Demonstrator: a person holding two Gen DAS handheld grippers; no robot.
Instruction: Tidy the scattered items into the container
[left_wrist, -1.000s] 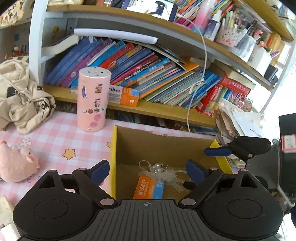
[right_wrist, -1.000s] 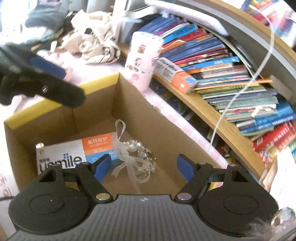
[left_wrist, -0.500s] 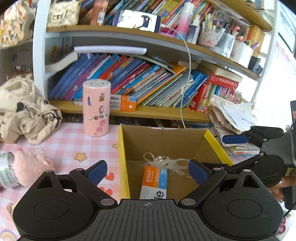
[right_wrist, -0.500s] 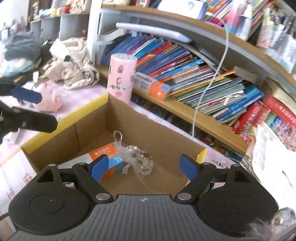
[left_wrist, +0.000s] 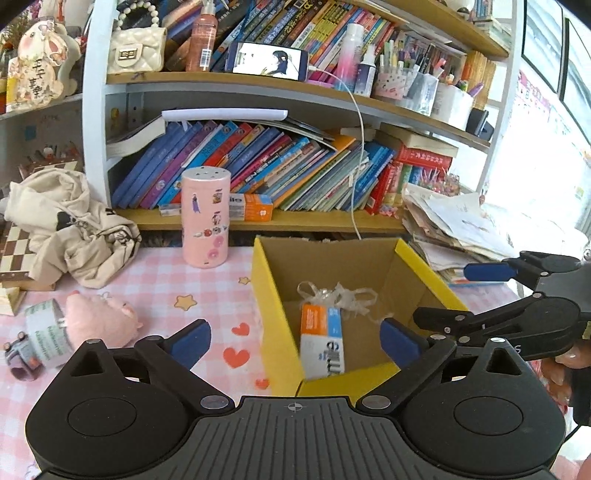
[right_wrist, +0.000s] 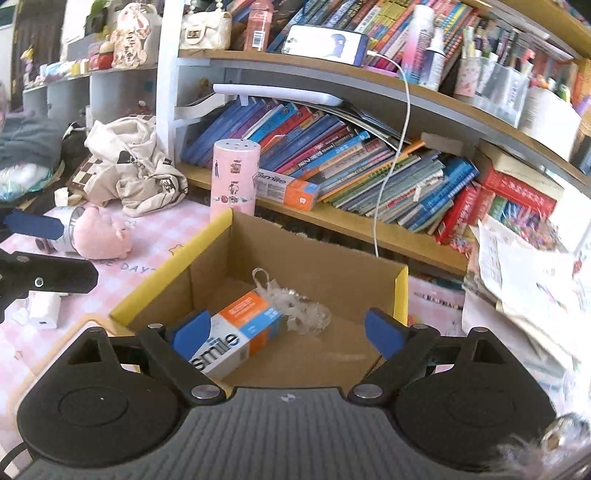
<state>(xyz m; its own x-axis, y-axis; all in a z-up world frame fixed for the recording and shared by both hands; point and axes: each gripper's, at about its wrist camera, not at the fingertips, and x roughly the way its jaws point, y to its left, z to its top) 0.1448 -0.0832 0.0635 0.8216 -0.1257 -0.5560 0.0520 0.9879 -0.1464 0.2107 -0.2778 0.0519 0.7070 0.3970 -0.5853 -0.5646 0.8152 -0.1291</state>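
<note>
both grippers' jaws just opened wide, empty; toothpaste box lies in the cardboard box below them.

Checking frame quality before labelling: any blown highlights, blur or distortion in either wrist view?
Left wrist: window at right blown out white; fisheye bends the shelves; cardboard box sharp. Right wrist: paper stack at right overexposed, upper right corner smeared; toothpaste box readable; blurred clutter at the bottom right edge.

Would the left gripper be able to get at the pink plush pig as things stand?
Probably yes: the left gripper is open and empty, and the pink plush pig lies uncovered on the tablecloth, only a tape roll beside it.
</note>
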